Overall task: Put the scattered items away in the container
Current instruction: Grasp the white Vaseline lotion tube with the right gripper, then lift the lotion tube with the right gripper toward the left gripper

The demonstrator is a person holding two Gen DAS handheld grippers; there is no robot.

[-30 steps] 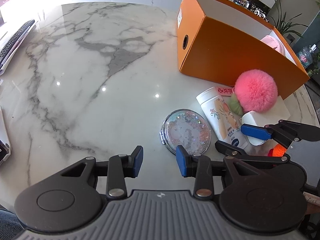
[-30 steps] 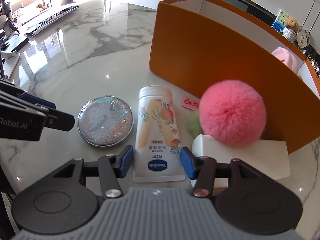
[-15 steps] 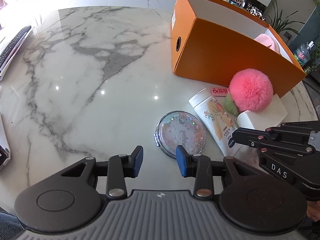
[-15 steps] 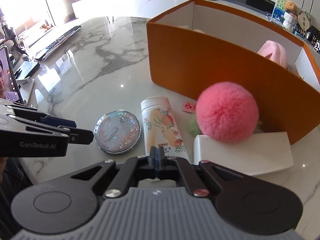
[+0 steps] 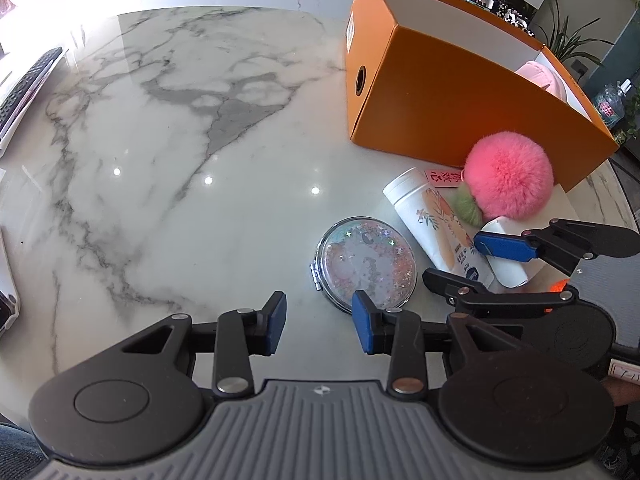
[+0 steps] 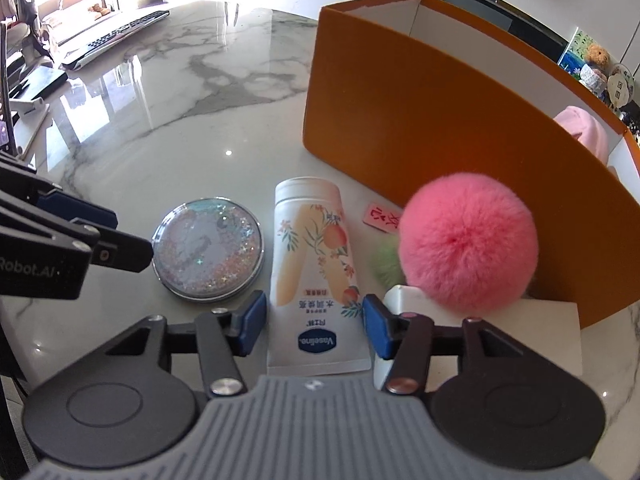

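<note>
A white lotion tube [image 6: 312, 248] with a peach print lies on the marble table [image 5: 180, 140], its flat end towards me. My right gripper [image 6: 315, 330] straddles that end; its jaws are opening and the blue pads stand beside the tube's edges. To the tube's left lies a round glitter compact mirror [image 5: 366, 260]. My left gripper [image 5: 320, 324] hovers open and empty at the mirror's near edge. A pink pompom [image 6: 468, 240] with a small green puff rests on a white packet [image 6: 520, 332], against the open orange box [image 6: 420, 120].
A pink soft item [image 5: 540, 76] lies inside the orange box. A small red tag [image 6: 380, 216] sits between the tube and the box. A keyboard [image 6: 116, 36] and a phone stand [image 6: 28, 104] are at the far left. Bare marble stretches left of the mirror.
Half a second ago the right gripper was shut and drawn back from the tube. Now its jaws are apart again around the tube's flat end. The left gripper has held still.
</note>
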